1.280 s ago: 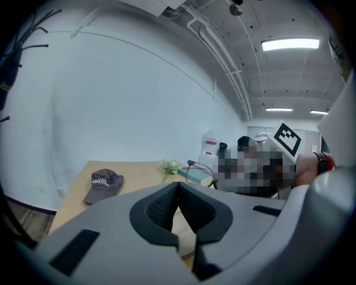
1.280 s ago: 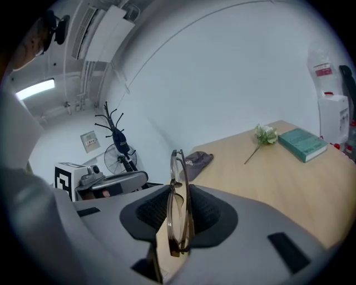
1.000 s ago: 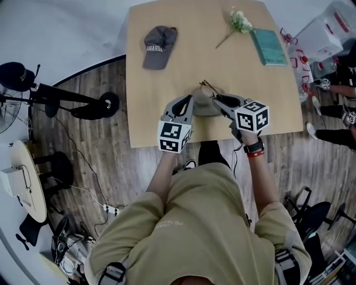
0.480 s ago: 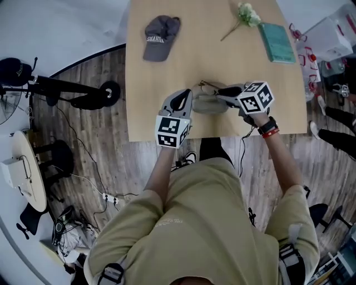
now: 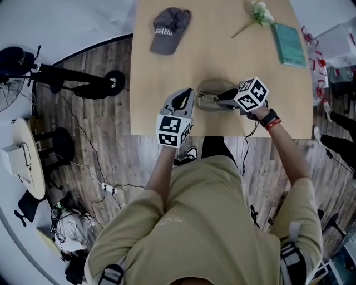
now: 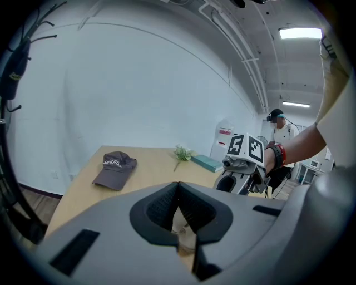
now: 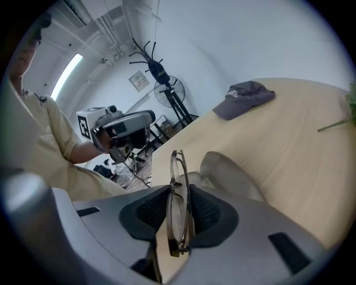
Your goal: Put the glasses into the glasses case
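Observation:
The grey glasses case (image 5: 208, 90) lies open near the table's front edge, and its raised lid (image 7: 232, 171) shows in the right gripper view. My right gripper (image 7: 179, 207) is shut on the folded brown-framed glasses (image 7: 178, 186), which stand on edge between the pads. In the head view the right gripper (image 5: 223, 100) points left and down over the case's right end. My left gripper (image 5: 192, 96) sits at the case's left end. Its jaws are closed, with a pale piece of the case (image 6: 183, 229) pinched between the pads.
A grey cap (image 5: 168, 30) lies at the far left of the wooden table (image 5: 167, 78). A flower sprig (image 5: 257, 15) and a teal book (image 5: 289, 44) lie at the far right. Beyond the right edge are another person and red-and-white gear.
My right gripper has come down and tipped steeply toward the open case with the glasses in it. The left gripper has sunk a little beside the case.

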A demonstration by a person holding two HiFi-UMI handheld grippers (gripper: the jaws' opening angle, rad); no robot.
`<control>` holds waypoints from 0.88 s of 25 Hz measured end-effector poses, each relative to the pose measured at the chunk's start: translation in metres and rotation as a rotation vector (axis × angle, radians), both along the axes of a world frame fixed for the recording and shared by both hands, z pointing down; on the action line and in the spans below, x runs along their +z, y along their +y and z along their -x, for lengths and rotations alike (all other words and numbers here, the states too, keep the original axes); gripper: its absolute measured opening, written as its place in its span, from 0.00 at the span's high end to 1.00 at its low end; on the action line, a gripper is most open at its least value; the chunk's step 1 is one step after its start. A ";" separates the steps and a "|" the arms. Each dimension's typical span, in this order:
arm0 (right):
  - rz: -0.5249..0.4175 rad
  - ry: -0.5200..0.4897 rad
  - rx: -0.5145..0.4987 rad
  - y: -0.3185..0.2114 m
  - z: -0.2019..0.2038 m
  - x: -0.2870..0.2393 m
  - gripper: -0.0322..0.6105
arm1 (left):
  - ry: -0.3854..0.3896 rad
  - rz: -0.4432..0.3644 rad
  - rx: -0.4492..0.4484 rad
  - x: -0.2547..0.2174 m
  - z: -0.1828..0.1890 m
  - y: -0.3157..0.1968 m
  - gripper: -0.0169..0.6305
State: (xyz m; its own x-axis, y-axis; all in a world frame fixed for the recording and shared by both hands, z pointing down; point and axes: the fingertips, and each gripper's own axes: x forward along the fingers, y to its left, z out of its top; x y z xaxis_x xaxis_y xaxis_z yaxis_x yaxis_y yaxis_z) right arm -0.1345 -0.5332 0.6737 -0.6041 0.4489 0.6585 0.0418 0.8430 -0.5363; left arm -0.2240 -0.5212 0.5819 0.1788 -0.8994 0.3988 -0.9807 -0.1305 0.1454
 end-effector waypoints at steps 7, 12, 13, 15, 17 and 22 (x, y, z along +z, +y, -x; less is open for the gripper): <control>0.076 0.058 -0.076 0.006 0.002 0.026 0.76 | 0.004 0.020 -0.012 0.007 0.008 0.001 0.94; 0.139 0.081 -0.129 0.015 0.004 0.039 0.75 | 0.009 0.037 -0.019 0.015 0.013 0.005 0.94; 0.150 0.088 -0.133 0.016 0.003 0.042 0.75 | 0.011 0.040 -0.021 0.016 0.014 0.005 0.94; 0.150 0.110 -0.134 0.015 0.000 0.049 0.75 | 0.012 0.043 -0.021 0.017 0.015 0.004 0.94; 0.128 0.126 -0.116 0.010 0.001 0.055 0.74 | 0.013 0.046 -0.021 0.017 0.018 0.004 0.94; 0.108 0.143 -0.144 0.009 0.001 0.058 0.74 | 0.014 0.056 -0.014 0.019 0.017 0.006 0.94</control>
State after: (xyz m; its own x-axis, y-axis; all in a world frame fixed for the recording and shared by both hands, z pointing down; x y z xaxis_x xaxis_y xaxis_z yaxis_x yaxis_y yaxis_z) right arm -0.1353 -0.5240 0.7312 -0.4326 0.5960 0.6764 0.0740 0.7712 -0.6322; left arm -0.2409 -0.5155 0.6013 0.1721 -0.8780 0.4466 -0.9803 -0.1080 0.1654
